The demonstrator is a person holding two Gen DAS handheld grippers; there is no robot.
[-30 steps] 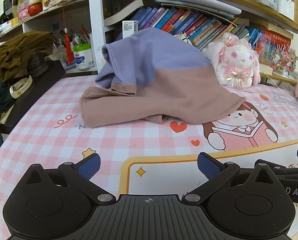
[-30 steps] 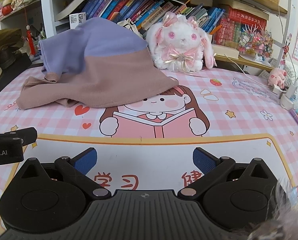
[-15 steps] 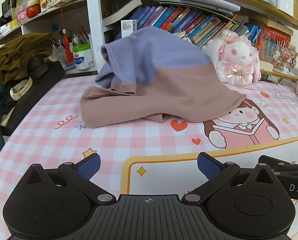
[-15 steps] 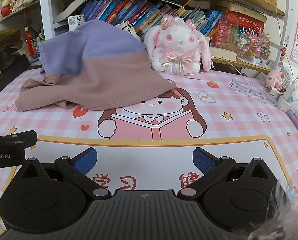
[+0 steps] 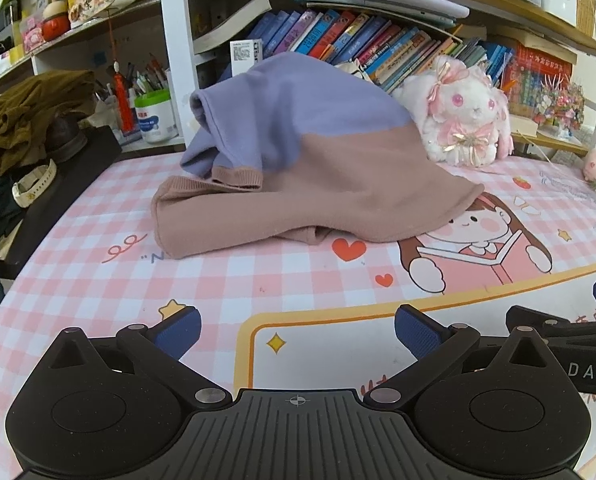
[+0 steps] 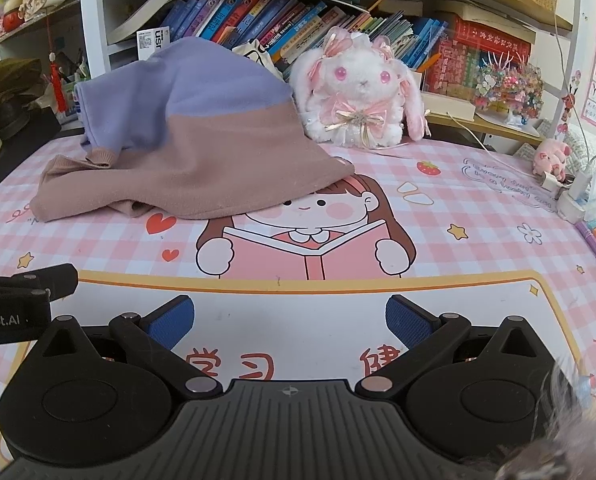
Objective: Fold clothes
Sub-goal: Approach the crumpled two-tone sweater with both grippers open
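Both grippers — the left gripper (image 5: 296, 330) and the right gripper (image 6: 290, 318) — hover side by side low over the pink checked cartoon desk mat (image 6: 478, 240), blue-padded jaws spread wide and holding nothing. Well ahead of them, the lilac-and-dusty-pink knit sweater (image 5: 298, 168) sits in an unfolded heap propped against the bookshelf, beside a white plush bunny (image 6: 358, 92). Empty and level, they look poised to reach in — probably for the near hem.

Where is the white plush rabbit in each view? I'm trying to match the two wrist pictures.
Left wrist: plush rabbit upper right, behind the sweater's right end.
Right wrist: plush rabbit upper centre, right of the sweater.
Shared landmark: the reading girl printed on the mat.
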